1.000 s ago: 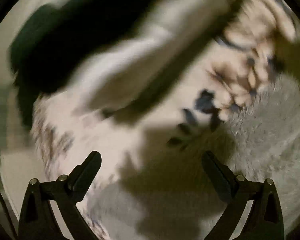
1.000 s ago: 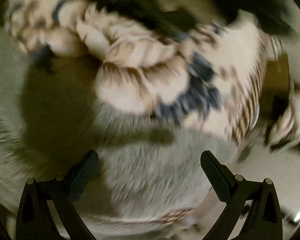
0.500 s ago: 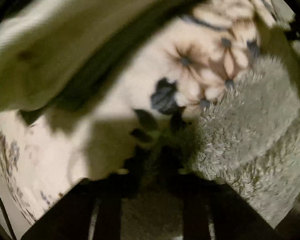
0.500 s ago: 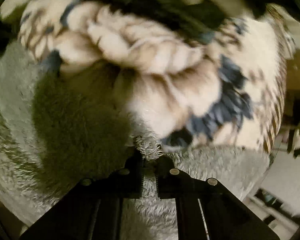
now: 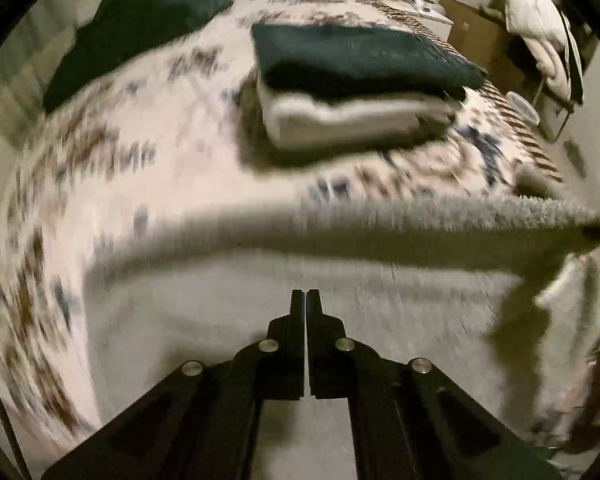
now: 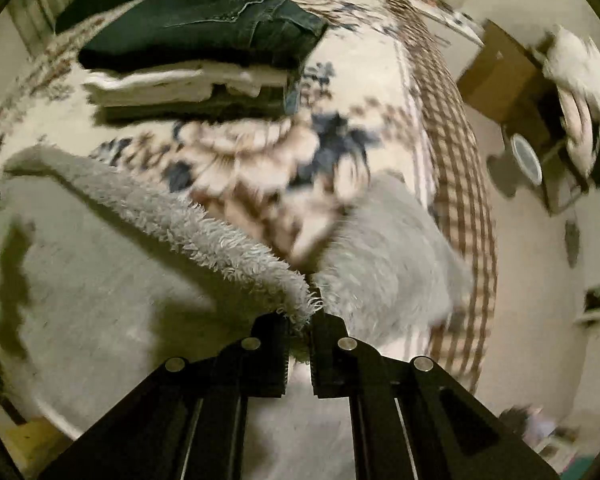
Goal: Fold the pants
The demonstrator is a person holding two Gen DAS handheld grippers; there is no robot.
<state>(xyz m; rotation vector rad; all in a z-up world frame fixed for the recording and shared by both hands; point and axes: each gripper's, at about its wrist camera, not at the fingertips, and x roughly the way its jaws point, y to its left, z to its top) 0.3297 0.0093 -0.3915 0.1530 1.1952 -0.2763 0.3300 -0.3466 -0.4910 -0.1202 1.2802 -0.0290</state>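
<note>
The grey fleece pants (image 5: 380,280) hang stretched between my two grippers above the floral bedspread (image 5: 100,152). My left gripper (image 5: 305,294) is shut on the pants' edge, fingers pressed together. My right gripper (image 6: 300,316) is shut on the fluffy edge of the same pants (image 6: 228,248), with fabric bunched between its fingers. The held edge runs as a taut ridge across both views. The pants' lower part drapes below, out of sight.
A stack of folded clothes, dark jeans on top of white and dark pieces (image 5: 360,80) (image 6: 204,60), lies on the bed behind. A dark garment (image 5: 140,20) lies at the bed's far left. A cardboard box (image 6: 500,68) and a chair with bedding (image 5: 540,40) stand to the right.
Both grippers, open a second ago, closed on the grey pants and have lifted them off the bed. The views now look across the bed instead of down at it.
</note>
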